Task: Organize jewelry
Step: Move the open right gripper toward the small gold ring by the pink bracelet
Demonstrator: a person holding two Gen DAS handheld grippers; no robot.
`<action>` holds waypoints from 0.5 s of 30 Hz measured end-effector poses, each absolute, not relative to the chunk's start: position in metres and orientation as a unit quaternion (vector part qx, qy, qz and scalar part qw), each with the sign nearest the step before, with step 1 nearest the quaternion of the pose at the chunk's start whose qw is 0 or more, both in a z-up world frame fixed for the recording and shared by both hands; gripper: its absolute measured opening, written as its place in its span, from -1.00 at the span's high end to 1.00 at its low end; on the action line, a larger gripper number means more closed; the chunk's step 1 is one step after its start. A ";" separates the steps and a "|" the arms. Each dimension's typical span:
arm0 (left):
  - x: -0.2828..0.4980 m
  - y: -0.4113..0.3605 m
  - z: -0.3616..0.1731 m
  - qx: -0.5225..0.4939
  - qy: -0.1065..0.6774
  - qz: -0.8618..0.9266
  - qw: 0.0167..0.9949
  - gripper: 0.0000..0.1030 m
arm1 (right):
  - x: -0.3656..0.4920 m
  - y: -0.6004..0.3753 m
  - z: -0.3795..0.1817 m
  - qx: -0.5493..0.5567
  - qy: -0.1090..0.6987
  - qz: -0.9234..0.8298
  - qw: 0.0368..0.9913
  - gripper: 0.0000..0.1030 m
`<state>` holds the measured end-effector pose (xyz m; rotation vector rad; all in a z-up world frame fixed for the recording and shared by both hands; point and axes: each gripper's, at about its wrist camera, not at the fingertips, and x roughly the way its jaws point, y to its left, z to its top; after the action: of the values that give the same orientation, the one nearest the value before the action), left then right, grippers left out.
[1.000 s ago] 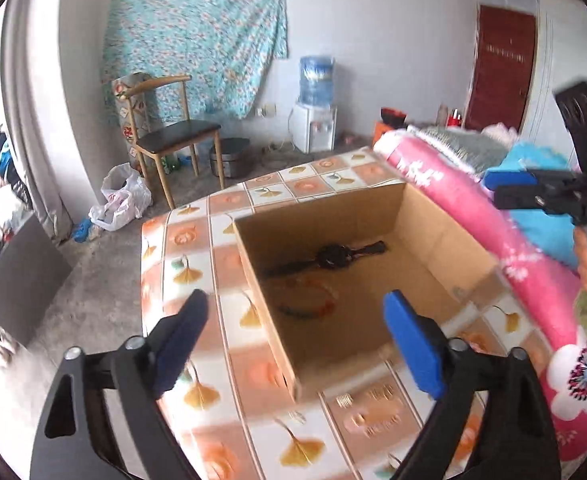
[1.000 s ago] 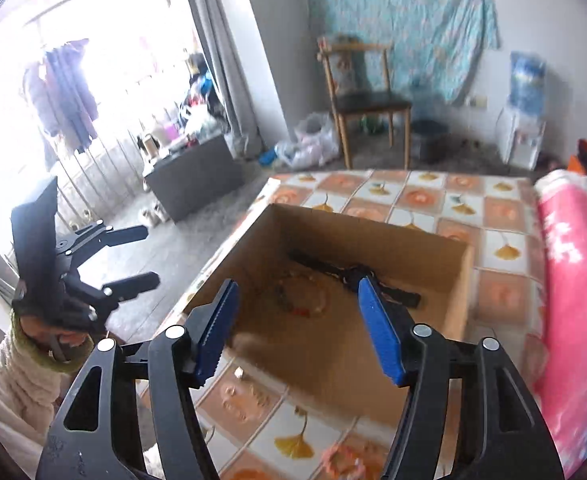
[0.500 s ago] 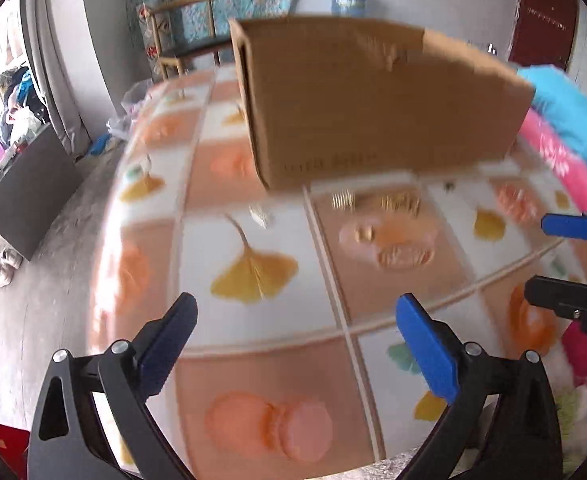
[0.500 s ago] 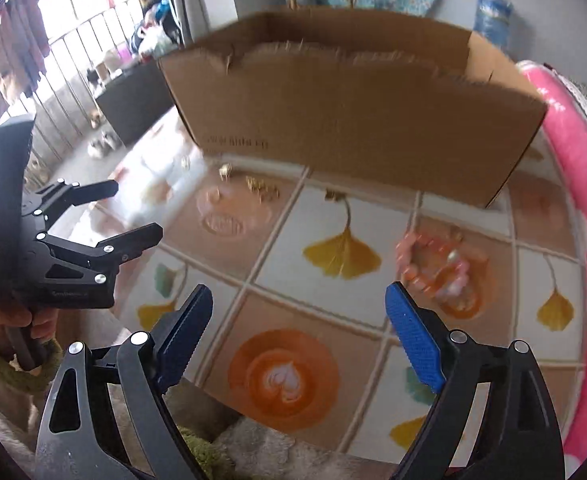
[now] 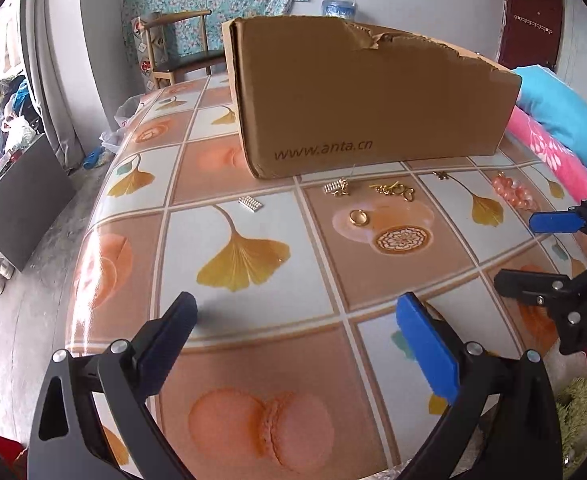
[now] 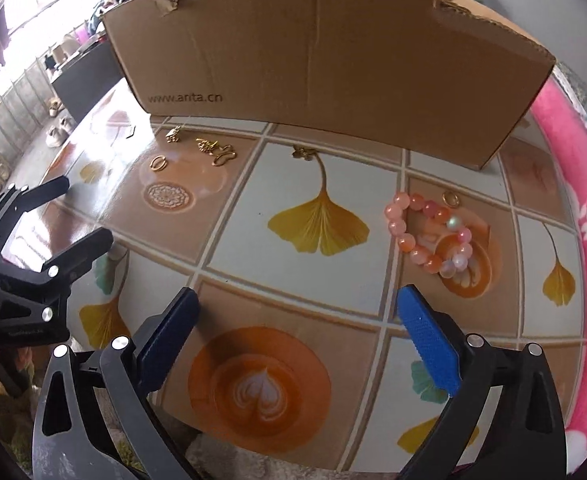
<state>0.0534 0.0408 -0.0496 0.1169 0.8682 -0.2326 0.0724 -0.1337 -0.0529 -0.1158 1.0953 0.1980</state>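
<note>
A brown cardboard box point(image 5: 373, 96) point(image 6: 325, 60) stands on the tiled table, its side wall facing me. In front of it lie a gold ring point(image 5: 358, 216) point(image 6: 158, 163), gold clasp pieces point(image 5: 393, 190) point(image 6: 217, 149) and a pink bead bracelet point(image 5: 513, 194) point(image 6: 429, 236). A small gold ring point(image 6: 450, 198) lies beside the bracelet. My left gripper point(image 5: 295, 312) point(image 6: 77, 216) is open over the table's near edge, nothing between its pads. My right gripper point(image 6: 299, 300) point(image 5: 533, 252) hovers short of the bracelet, its jaws opening and empty.
The patterned tabletop point(image 5: 245, 256) curves away at its left edge. A pink blanket point(image 6: 581, 184) borders the right side. A small silver piece point(image 5: 250, 203) lies left of the other jewelry. A wooden chair point(image 5: 181, 52) stands behind the box.
Both grippers have dropped from above the open box to low over the table's near side. The box's inside is now hidden. The right jaws have spread wider.
</note>
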 end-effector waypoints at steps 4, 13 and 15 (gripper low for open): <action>0.057 0.041 -0.049 0.063 0.421 -0.126 0.896 -0.90 | 0.078 -0.130 -0.050 -0.037 0.523 0.065 0.849 -0.85; 0.058 0.042 -0.050 0.067 0.423 -0.137 0.893 -0.90 | 0.090 -0.127 -0.053 -0.019 0.518 0.035 0.855 -0.85; 0.058 0.042 -0.050 0.065 0.423 -0.134 0.894 -0.90 | 0.091 -0.125 -0.057 -0.018 0.514 0.036 0.857 -0.85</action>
<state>0.0583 0.0422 -0.0496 0.1359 0.8781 -0.2777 0.0914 -0.1252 -0.0570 -0.0388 1.0800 0.0750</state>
